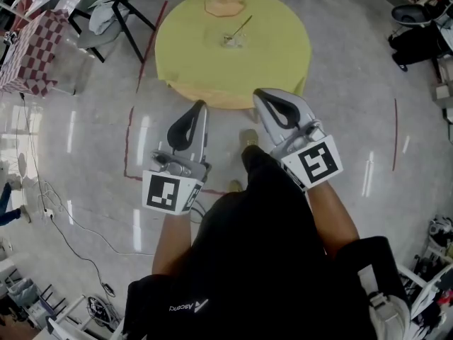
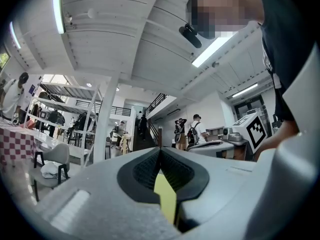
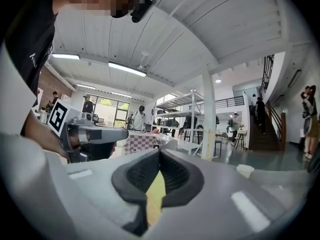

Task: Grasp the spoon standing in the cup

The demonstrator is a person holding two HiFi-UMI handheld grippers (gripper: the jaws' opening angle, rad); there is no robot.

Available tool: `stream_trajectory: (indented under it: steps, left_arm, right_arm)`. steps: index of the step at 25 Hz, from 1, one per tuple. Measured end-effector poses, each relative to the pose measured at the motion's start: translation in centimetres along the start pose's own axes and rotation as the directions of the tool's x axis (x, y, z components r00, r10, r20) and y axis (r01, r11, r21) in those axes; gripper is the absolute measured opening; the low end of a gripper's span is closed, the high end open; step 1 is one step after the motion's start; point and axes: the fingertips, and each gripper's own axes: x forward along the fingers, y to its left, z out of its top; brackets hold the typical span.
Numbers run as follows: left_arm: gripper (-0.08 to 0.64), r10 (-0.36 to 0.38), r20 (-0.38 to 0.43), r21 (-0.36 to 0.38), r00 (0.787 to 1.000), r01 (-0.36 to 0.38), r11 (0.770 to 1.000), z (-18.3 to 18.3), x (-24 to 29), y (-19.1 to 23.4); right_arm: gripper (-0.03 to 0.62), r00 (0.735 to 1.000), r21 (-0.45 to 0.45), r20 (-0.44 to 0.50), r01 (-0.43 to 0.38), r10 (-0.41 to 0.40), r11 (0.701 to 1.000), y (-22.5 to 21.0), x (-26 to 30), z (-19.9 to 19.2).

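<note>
In the head view a small clear cup (image 1: pixel 233 41) stands on the round yellow table (image 1: pixel 184 55), and a spoon (image 1: pixel 241 27) leans out of it toward the far right. Both grippers are held low in front of the person, well short of the table's near edge. The left gripper (image 1: pixel 201 105) is shut with nothing in it, and so is the right gripper (image 1: pixel 258 93). In the left gripper view the left gripper (image 2: pixel 160 150) shows only a yellow sliver behind its closed pads. The right gripper (image 3: pixel 160 152) looks the same in the right gripper view. Neither gripper view shows the cup.
A wooden stand base (image 1: pixel 224 4) sits at the table's far edge. A black-legged chair (image 1: pixel 106 13) and a checkered table (image 1: pixel 28 48) are at the upper left. Cables (image 1: pixel 71 222) trail over the floor at left. Red tape lines (image 1: pixel 129 144) mark the floor.
</note>
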Motion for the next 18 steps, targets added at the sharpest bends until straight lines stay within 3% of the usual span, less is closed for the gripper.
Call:
stream_trajectory:
  steps: [6, 13, 18]
  left_arm:
    - [0.011, 0.022, -0.028, 0.007, 0.999, -0.022, 1.0, -1.8, 7.7, 4.1]
    - [0.011, 0.074, -0.067, 0.014, 0.995, -0.073, 0.997, -4.1, 16.9, 7.9]
    - [0.011, 0.101, -0.099, 0.023, 0.99, -0.099, 0.995, -5.8, 22.1, 10.2]
  right_arm:
    - [0.003, 0.998, -0.023, -0.056, 0.023, -0.024, 0.999, -7.9, 5.7, -2.9]
    - [0.003, 0.99, 0.022, -0.132, 0.056, -0.053, 0.998, -17.2, 10.9, -7.0]
    - [0.089, 0.981, 0.093, -0.186, 0.069, -0.051, 0.993, -22.3, 14.9, -10.2]
